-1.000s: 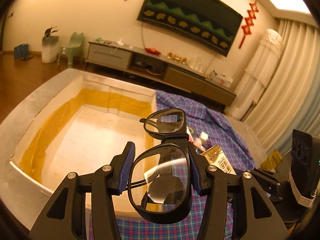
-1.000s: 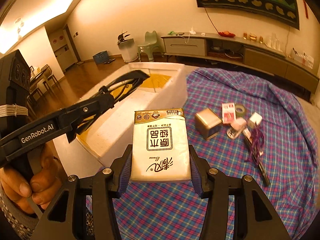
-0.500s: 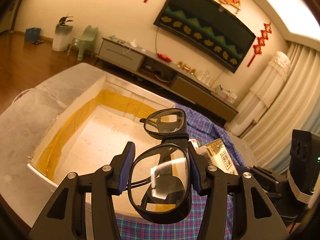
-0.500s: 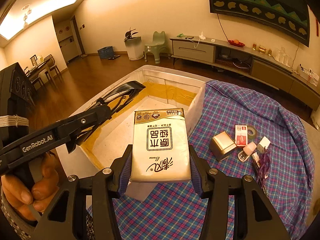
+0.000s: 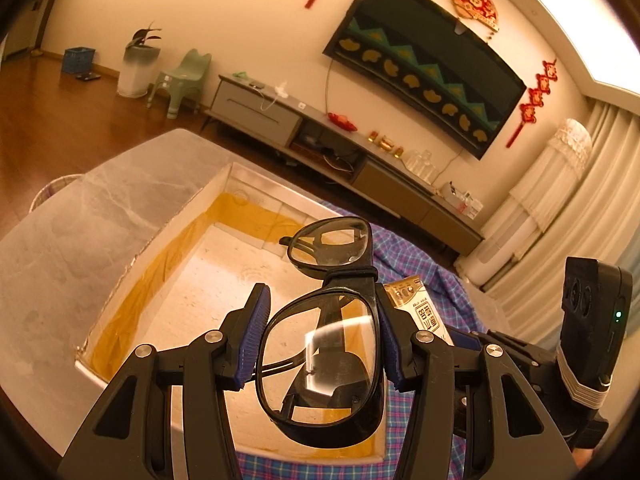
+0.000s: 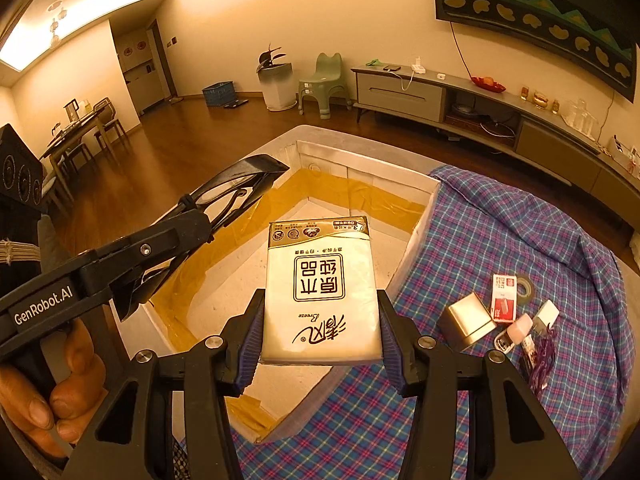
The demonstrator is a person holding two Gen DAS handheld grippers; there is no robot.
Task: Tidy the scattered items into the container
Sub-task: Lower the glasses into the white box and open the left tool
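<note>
**Both held items now hang over the open box**

Since a second ago both grippers have travelled forward, so the box fills more of each view and its far wall sits nearer. From the left wrist, the left gripper (image 5: pixel 320 332) has its fingers (image 5: pixel 253 332) pinching a pair of black-framed glasses (image 5: pixel 324 352) by one lens, the other lens sticking out ahead above the box floor. Beneath them lies the white foam box (image 5: pixel 120 248), its inner walls lined with yellow-brown tape. At the right edge of that view the right gripper's body and part of the tissue pack (image 5: pixel 420 312) show just beside the glasses.

From the right wrist, the right gripper (image 6: pixel 318 336) has its fingers (image 6: pixel 389 344) clamped on the two long sides of a white tissue pack (image 6: pixel 320 292), held flat above the box (image 6: pixel 360 168) near its right-hand wall. The left gripper (image 6: pixel 224 208) with the glasses (image 6: pixel 240 184) reaches in from the left over the same opening.

On the blue plaid cloth (image 6: pixel 520 224) to the right of the box, the remaining things lie close together: a gold-coloured cube box (image 6: pixel 466 322), a red and white packet (image 6: pixel 503 298), a roll of tape (image 6: pixel 526 288), a pink-capped bottle (image 6: pixel 518 330) and a purple bundle (image 6: pixel 542 356)
</note>
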